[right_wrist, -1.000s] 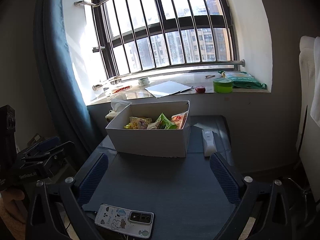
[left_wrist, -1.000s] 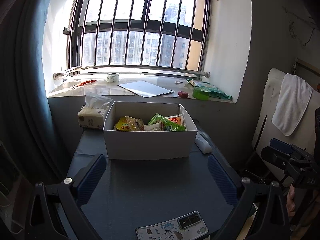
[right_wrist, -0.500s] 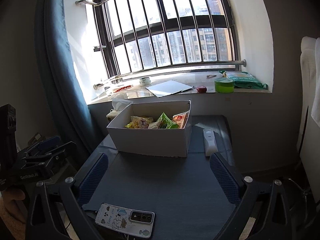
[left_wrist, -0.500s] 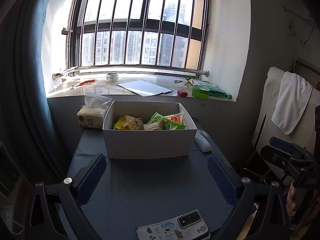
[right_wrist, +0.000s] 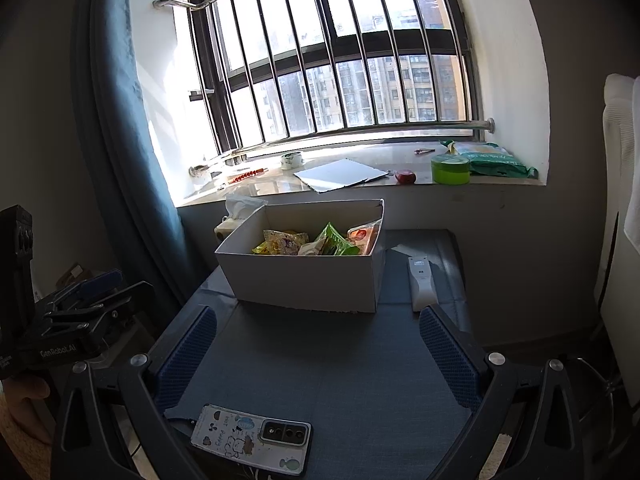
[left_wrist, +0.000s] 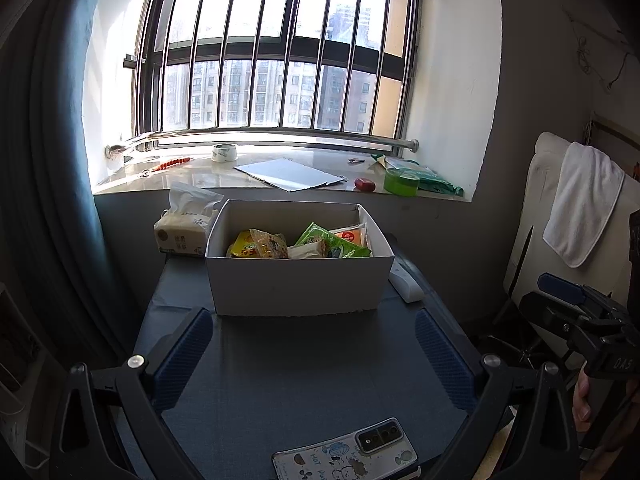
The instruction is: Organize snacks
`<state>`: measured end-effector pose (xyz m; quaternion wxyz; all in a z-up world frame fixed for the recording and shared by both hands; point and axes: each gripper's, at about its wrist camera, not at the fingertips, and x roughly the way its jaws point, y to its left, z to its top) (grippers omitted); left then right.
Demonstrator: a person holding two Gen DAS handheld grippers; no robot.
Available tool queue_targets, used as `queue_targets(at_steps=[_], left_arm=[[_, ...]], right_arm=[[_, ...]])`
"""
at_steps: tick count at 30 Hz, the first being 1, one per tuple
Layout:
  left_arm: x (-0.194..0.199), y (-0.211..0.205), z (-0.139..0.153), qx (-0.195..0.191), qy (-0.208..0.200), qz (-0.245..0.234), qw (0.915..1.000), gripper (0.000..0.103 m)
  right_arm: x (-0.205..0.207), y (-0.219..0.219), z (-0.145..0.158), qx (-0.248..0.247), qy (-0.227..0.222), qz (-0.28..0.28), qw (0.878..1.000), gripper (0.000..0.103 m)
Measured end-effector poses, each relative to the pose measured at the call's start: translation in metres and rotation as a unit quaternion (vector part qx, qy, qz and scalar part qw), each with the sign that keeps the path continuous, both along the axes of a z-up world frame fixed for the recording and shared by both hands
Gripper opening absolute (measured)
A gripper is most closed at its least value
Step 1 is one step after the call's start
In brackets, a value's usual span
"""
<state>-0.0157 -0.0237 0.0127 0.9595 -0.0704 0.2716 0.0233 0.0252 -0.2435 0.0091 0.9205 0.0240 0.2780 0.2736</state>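
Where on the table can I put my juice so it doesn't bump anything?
The bare dark tabletop between the white box and the phone is free. It's crowded behind: the tissue pack and white remote flank the box.

Left gripper (left_wrist: pixel 312 356) jaws wide apart, empty; right gripper (right_wrist: pixel 316 354) likewise spread, holding nothing

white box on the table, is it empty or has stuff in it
Not empty: the open-topped white box holds several snack packets, including a yellow one and a green one.
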Motion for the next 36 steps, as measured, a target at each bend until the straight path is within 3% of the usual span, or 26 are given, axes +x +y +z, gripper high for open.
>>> queue_targets(at_steps=[36], left_arm=[[-0.0003, -0.0026, -0.004, 0.001, 0.006, -0.003, 1.0, 0.103]], right_arm=[[-0.0019, -0.0019, -0.0011, 0.001, 0.001, -0.003, 1.0, 0.103]])
